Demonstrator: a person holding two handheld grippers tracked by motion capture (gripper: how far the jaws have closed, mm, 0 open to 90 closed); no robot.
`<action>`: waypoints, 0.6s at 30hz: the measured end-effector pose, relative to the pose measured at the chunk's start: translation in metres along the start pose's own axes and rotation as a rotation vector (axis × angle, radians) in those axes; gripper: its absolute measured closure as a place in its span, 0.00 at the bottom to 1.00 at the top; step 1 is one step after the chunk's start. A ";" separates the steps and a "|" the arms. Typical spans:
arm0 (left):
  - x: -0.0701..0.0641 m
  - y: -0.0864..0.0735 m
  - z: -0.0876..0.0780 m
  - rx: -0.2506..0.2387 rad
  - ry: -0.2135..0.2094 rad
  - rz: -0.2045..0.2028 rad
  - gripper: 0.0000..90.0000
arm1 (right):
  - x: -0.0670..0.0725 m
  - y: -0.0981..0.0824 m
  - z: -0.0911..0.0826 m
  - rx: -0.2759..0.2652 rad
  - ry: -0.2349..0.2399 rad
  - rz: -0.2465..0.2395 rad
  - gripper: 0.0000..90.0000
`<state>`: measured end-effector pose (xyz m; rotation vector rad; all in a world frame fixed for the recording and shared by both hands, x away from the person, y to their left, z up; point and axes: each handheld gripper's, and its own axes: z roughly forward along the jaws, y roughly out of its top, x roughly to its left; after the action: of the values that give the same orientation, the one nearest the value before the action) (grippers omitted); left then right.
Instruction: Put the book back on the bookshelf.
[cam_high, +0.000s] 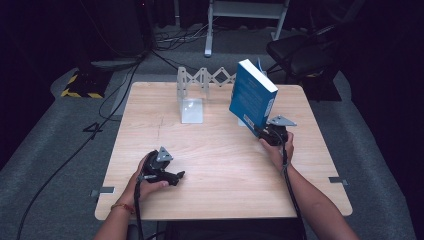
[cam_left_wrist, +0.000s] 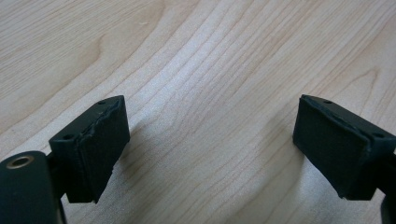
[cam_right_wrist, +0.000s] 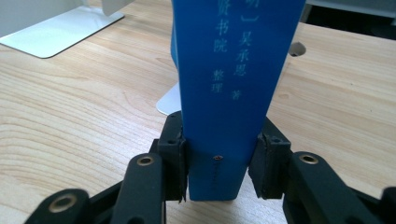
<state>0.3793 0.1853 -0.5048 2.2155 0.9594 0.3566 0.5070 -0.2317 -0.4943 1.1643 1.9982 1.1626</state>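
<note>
A thick blue book (cam_high: 252, 95) with pale lettering on its spine stands tilted at the back right of the wooden table (cam_high: 220, 165). My right gripper (cam_high: 261, 131) grips its lower end. In the right gripper view both pads press the sides of the book (cam_right_wrist: 238, 70) near its bottom edge, so my right gripper (cam_right_wrist: 219, 161) is shut on it. My left gripper (cam_high: 174, 176) rests low over the front left of the table, held by a hand. In the left gripper view my left gripper (cam_left_wrist: 212, 126) stands wide open over bare wood with nothing between its fingers.
A white bookend (cam_high: 191, 110) stands at the back middle of the table, with a white folding rack (cam_high: 205, 77) behind it. A second white plate (cam_right_wrist: 169, 101) lies just behind the book. A dark chair (cam_high: 300, 50) and cables are on the floor beyond.
</note>
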 end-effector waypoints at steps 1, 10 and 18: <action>0.000 0.000 0.000 0.001 -0.002 -0.001 0.13 | 0.000 0.000 0.000 0.002 -0.005 0.004 0.69; 0.000 0.000 0.000 0.001 -0.001 -0.001 0.13 | 0.002 -0.006 -0.005 -0.027 -0.043 0.068 0.70; 0.000 0.000 0.000 0.000 0.004 0.005 0.13 | 0.003 -0.013 -0.018 -0.032 -0.064 0.107 0.70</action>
<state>0.3788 0.1852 -0.5047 2.2184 0.9557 0.3635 0.4859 -0.2395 -0.4968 1.2903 1.8830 1.1896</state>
